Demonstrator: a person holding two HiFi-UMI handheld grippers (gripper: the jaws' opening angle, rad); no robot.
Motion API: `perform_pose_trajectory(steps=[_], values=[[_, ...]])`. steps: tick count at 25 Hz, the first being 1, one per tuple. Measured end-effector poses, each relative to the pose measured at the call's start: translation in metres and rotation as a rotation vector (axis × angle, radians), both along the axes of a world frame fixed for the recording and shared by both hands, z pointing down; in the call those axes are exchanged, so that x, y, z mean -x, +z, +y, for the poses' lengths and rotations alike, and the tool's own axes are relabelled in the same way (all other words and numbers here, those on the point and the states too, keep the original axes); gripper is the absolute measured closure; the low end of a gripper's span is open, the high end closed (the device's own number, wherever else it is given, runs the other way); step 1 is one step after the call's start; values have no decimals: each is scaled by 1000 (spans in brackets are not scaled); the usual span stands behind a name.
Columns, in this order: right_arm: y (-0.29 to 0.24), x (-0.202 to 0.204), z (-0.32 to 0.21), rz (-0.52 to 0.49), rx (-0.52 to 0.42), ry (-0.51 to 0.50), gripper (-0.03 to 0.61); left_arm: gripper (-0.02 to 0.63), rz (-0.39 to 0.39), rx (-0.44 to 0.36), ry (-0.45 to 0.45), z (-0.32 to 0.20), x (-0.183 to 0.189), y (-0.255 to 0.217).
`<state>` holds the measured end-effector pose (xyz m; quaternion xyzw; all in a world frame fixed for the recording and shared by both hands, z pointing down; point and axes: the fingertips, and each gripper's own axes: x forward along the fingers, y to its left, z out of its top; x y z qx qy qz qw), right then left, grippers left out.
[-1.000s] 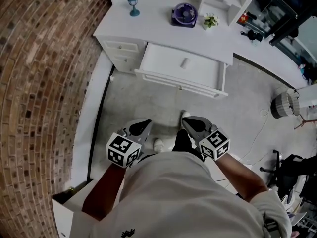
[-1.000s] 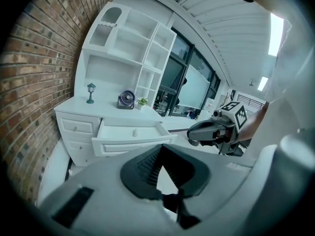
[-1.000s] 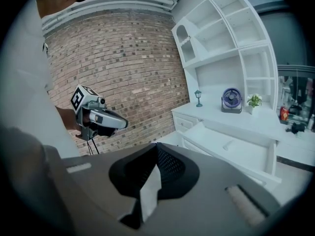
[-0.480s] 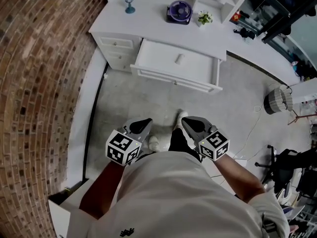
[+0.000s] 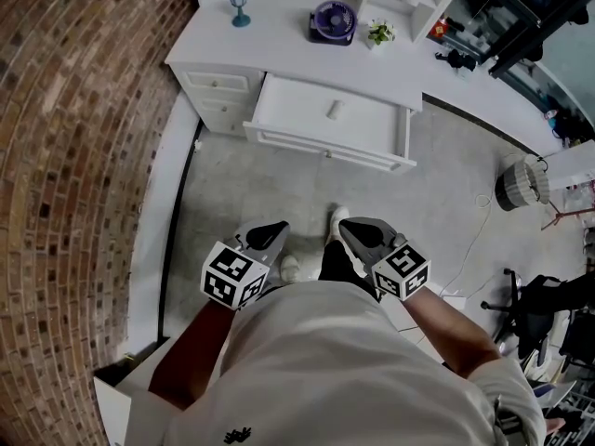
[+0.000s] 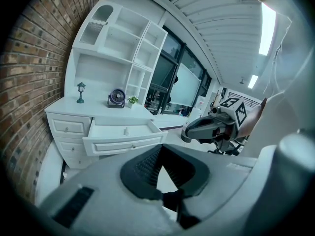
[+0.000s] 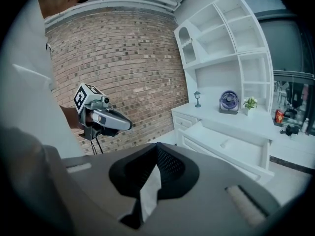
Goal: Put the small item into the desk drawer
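Left tongs point(image 5: 272, 228), right tongs point(image 5: 348, 228) — marker cubes point(image 5: 232, 278).

We see a white short-sleeved tee point(image 5: 316, 360) with a small black logo point(image 5: 238, 434) low on the front, dark trousers point(image 5: 337, 260) and white shoes point(image 5: 296, 268). Both the left gripper point(image 5: 277, 228) and right gripper point(image 5: 346, 227) have grey moulded shells, with black ribbed pads point(image 6: 147, 165) inside the jaws. Each carries a white cube point(image 5: 232, 278) with black square markers; the digit on the right one reads 5.
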<state>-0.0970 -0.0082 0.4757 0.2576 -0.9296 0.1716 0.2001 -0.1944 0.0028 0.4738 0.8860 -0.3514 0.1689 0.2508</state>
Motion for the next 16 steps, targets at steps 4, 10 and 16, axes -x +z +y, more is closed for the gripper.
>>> perform_pose_trajectory(steps=[4, 10, 16], values=[[-1, 1, -2, 7, -7, -8, 566, 607, -5, 4, -5, 0, 3, 1], [2, 2, -5, 10, -4, -12, 566, 607, -3, 9, -7, -3, 2, 4], [3, -3, -17, 9, -6, -15, 566, 607, -5, 11, -4, -13, -6, 5]])
